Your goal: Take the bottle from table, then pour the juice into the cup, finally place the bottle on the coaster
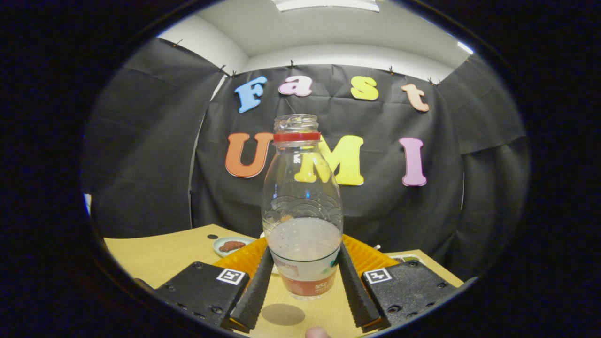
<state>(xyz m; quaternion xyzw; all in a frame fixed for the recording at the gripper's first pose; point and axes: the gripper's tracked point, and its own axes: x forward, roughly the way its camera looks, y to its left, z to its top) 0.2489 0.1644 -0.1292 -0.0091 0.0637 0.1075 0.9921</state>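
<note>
— Held or loose?
— Held: hand-held gripper (305, 251) clenched on the bottle (303, 206), one finger (256, 286) pressed to each side of the lower body, at about the top of the label (307, 277)
— And placed where?
— Upright between the fingers, over the surface (155, 256), just ahead of an orange ribbed tray (371, 256). Seems raised a little, judging by the grey round patch (283, 314) below the base; shadow or coaster, cannot tell which
— Heavy?
— Probably light. Clear thin plastic, filled with pale cloudy juice (304, 237) to well under half, empty above
— Stiff enough for a hard squeeze?
— Doubtful. Likely to dent under pressure and, with no cap on the neck (296, 123), likely to push juice upward if crushed. Better kept firm but not fierce
— Slippery?
— Smooth and rounded, so probably yes; apt to twist or slide when tipped. Helped by the ribbed finger faces and by gripping low, level with the liquid, close to most of the weight
— Any better spot?
— Hardly. Higher up, narrowing toward the shoulder, easy to slip off; lower down, little wall left to press on. Worth minding the slosh during the tilt: shifts weight toward the neck
— Fragile?
— Not likely to break; more apt to spill than shatter. Also worth steering clear of the small dish (231, 245) beside the tray
</note>
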